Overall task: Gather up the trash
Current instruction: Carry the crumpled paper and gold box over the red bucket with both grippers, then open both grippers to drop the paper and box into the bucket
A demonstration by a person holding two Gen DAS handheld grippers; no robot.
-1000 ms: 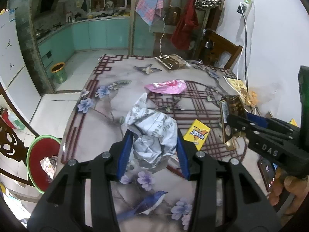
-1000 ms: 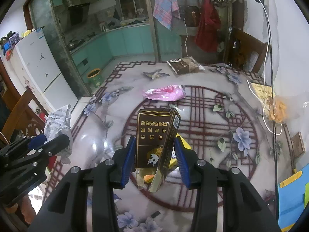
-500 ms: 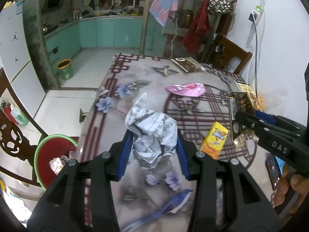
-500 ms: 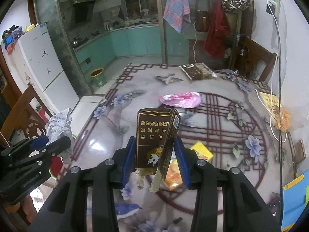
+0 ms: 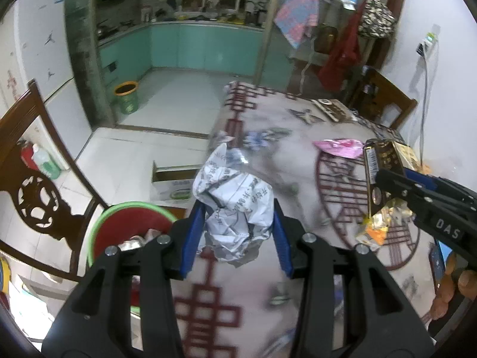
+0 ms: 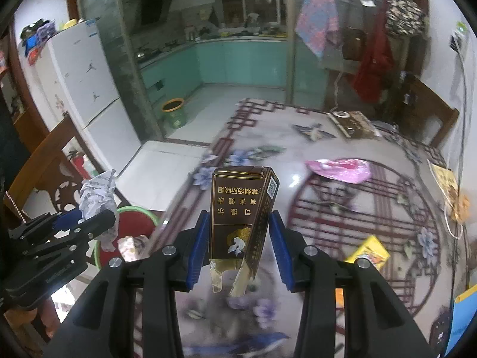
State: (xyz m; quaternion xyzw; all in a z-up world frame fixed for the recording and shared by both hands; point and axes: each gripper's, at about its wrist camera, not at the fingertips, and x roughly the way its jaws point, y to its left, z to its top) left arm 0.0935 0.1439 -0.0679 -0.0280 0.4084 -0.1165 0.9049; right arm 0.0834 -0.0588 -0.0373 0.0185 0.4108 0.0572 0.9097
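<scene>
My left gripper (image 5: 235, 229) is shut on a crumpled ball of printed paper (image 5: 234, 200), held above the table's left edge. Below and left of it, on the floor, stands a red basin with a green rim (image 5: 119, 226) with trash in it. My right gripper (image 6: 238, 238) is shut on a dark brown cigarette carton (image 6: 241, 208), upright over the patterned table (image 6: 342, 214). The right wrist view shows the left gripper (image 6: 89, 223) with the paper ball (image 6: 97, 197) over the basin (image 6: 140, 223). A pink wrapper (image 6: 340, 168) and a yellow packet (image 6: 368, 252) lie on the table.
A carved wooden chair (image 5: 35, 191) stands left of the basin, and a cardboard box (image 5: 173, 182) lies on the floor beyond it. A brown packet (image 6: 354, 123) lies at the table's far end. A phone (image 5: 438, 262) and a hand (image 5: 456, 289) show at the right.
Both grippers have moved left together, from over the table's middle to its left edge. The basin and chair have come further into view. Both grips are unchanged.
</scene>
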